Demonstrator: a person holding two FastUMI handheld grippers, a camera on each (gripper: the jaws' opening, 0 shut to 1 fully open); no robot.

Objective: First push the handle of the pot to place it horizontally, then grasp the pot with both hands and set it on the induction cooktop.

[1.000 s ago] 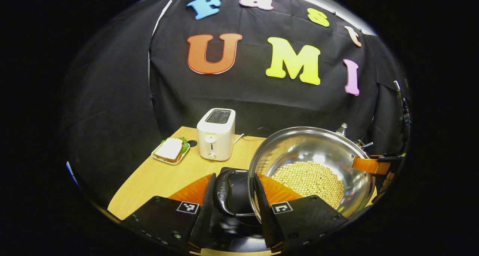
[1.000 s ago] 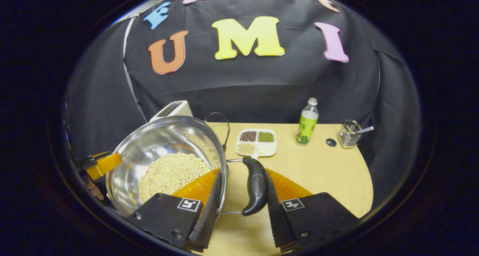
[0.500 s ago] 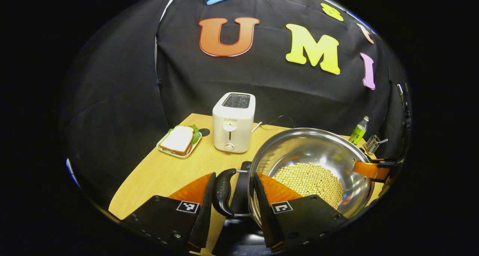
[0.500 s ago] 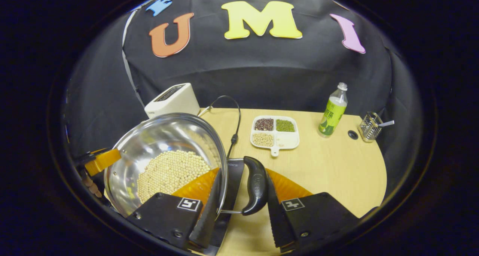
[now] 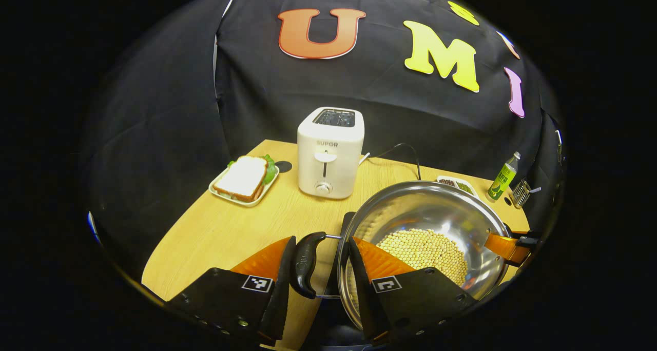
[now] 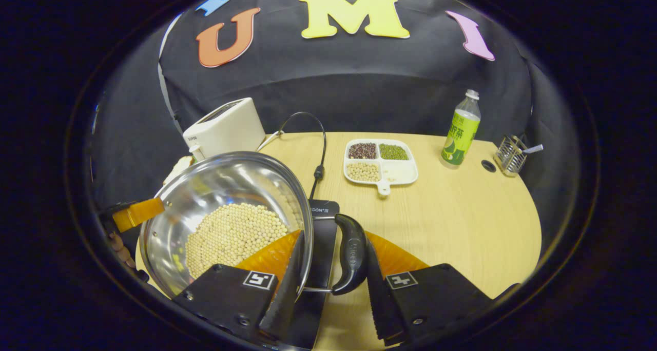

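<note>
A steel pot [image 5: 426,212] holding pale soybeans [image 5: 421,246] is gripped from both sides. In the left gripper view, my left gripper [image 5: 318,284] is shut on the pot's black left handle [image 5: 306,261], one finger outside the handle and the other over the rim. In the right gripper view, my right gripper [image 6: 331,289] is shut the same way on the right handle [image 6: 351,258] of the pot [image 6: 226,187]. The black induction cooktop [image 6: 323,222] lies under the pot, mostly hidden by it. Each view shows the other gripper at the pot's far rim.
On the wooden table [image 6: 451,222] stand a white toaster [image 5: 330,153] with its cable [image 6: 318,151], a sandwich on a small plate [image 5: 245,179], a divided dish of beans [image 6: 380,159], a green-labelled bottle [image 6: 459,130] and a wire cutlery holder [image 6: 510,156].
Both grippers have carried the pot over the cooktop, which has come into sight under the right handle. More of the table shows beyond the pot in both views.
</note>
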